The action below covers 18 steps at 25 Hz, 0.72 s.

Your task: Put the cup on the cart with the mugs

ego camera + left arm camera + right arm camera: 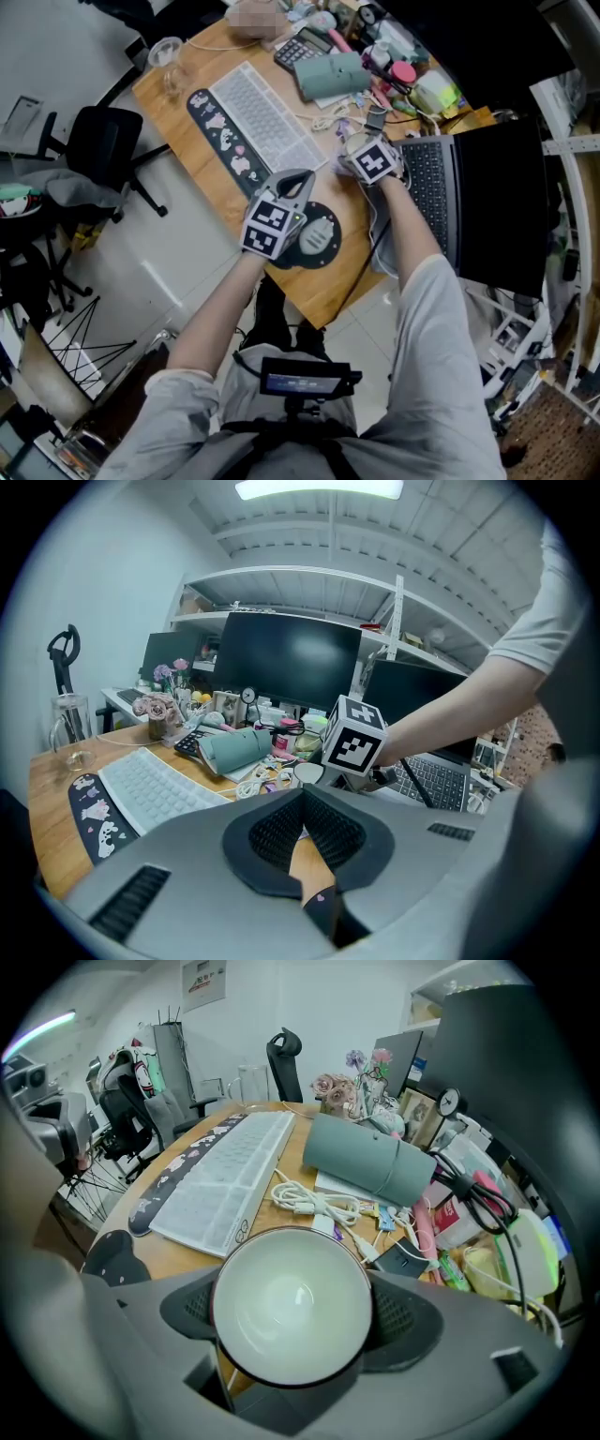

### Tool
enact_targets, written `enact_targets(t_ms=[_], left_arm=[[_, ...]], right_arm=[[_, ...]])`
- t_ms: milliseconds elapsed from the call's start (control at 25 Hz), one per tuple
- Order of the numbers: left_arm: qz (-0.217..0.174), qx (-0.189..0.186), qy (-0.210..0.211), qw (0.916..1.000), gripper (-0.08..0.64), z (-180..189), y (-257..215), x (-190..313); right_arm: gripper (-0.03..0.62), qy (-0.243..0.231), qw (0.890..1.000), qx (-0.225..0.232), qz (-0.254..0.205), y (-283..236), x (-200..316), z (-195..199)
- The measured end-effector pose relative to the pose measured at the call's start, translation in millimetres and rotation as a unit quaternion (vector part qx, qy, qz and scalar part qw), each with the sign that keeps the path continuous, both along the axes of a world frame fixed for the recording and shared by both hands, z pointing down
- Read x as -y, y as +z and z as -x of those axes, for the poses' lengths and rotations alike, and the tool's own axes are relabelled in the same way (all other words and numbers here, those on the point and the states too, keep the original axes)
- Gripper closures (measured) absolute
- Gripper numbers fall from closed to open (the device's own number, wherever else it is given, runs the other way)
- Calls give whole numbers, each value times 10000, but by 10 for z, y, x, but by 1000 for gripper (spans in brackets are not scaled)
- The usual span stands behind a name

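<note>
Nearest the lens in the right gripper view, the right gripper holds the cup. Its dark ribbed fingers press on opposite sides of the white-lined, dark-rimmed vessel, which fills the lower centre of the frame with its mouth toward the camera. Whether its base rests on the counter cannot be told.

At the lower centre of its own view, the left gripper has its fingers closed tip to tip with nothing between them. Bare wood shows through the gap below the tips.

Head view, lower half: both forearms reach up the frame from the person's torso. The marker cubes sit at centre, the left one over a round dark mat at the counter's near edge. The right one is just beside a laptop at centre right.

Middle distance: a white keyboard with a patterned wrist rest along its side runs diagonally toward the upper left. A coiled white cable lies just beyond the cup.

Farther back: a teal rolled pouch and a calculator lie among clutter at upper centre. A clear glass stands at the counter's far corner, upper left. Off the counter, a black office chair stands at the left edge.
</note>
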<state>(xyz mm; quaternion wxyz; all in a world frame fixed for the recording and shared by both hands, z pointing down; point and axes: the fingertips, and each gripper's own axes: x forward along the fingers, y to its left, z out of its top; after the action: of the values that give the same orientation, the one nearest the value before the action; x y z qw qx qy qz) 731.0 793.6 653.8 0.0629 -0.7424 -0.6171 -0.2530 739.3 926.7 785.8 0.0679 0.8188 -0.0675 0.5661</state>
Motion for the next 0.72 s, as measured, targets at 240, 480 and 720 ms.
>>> enact_targets(t_ms=[240,480,720], left_arm=[[-11,-27,-7,10000,558,27,-27,35],[3,-90,-10,10000,558,120,-119,64],[-8,-183,-1,9998,558,289,-261,122]], right_arm=[[175,193,9998,-37,38,-109,-12,43],[175,219,9996,-185,-79,-335,63,134],[175,242,9986,-462,-79,-681,116,279]])
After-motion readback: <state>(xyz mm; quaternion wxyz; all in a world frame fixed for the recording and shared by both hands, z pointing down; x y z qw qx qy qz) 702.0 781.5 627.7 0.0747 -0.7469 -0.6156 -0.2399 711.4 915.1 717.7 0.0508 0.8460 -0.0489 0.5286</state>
